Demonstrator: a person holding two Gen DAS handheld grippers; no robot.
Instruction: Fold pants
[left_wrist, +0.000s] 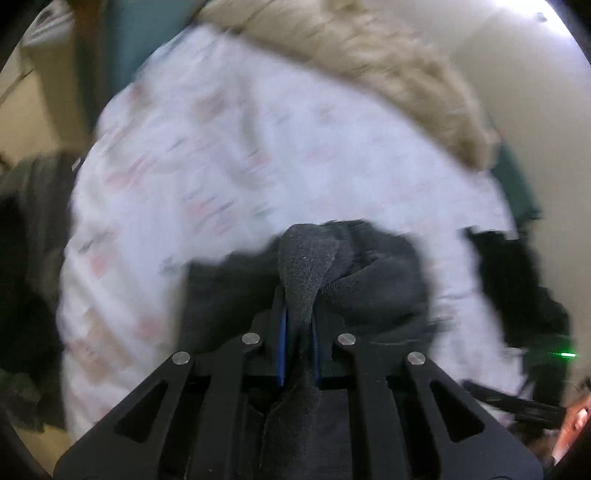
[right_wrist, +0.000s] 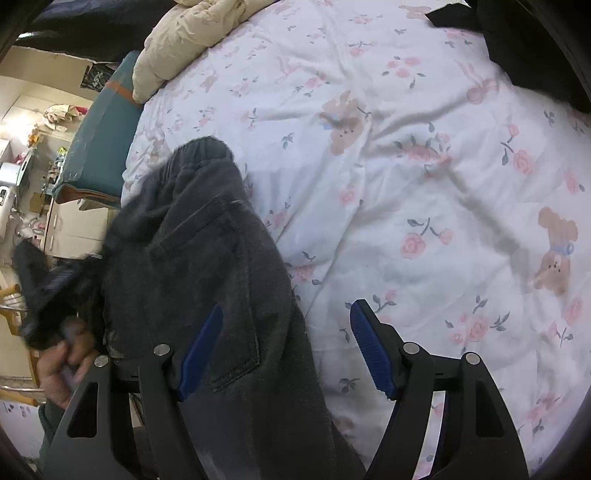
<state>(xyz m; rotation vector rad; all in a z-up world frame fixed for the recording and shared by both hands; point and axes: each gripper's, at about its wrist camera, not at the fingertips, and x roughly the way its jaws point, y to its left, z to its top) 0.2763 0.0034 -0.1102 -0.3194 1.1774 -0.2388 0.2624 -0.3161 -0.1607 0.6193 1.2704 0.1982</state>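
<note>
The dark grey pants (left_wrist: 369, 266) lie bunched on a white floral bedsheet (left_wrist: 221, 147). My left gripper (left_wrist: 298, 306) is shut on a fold of this fabric, which stands up between its blue pads; the view is blurred. In the right wrist view the pants (right_wrist: 192, 240) hang at the left with a back pocket showing. They drape past the left finger (right_wrist: 203, 347) of my right gripper (right_wrist: 286, 314). That gripper is open above the bed, its pads pressing on nothing. A person's hand (right_wrist: 62, 362) is at the lower left by the cloth.
The floral bedsheet (right_wrist: 406, 166) fills most of the right wrist view. A beige duvet (right_wrist: 177, 37) lies crumpled at the bed's far end beside a teal mattress edge (right_wrist: 99, 140). Dark clothing (right_wrist: 517, 44) sits at the top right. Cluttered furniture (right_wrist: 62, 229) stands left of the bed.
</note>
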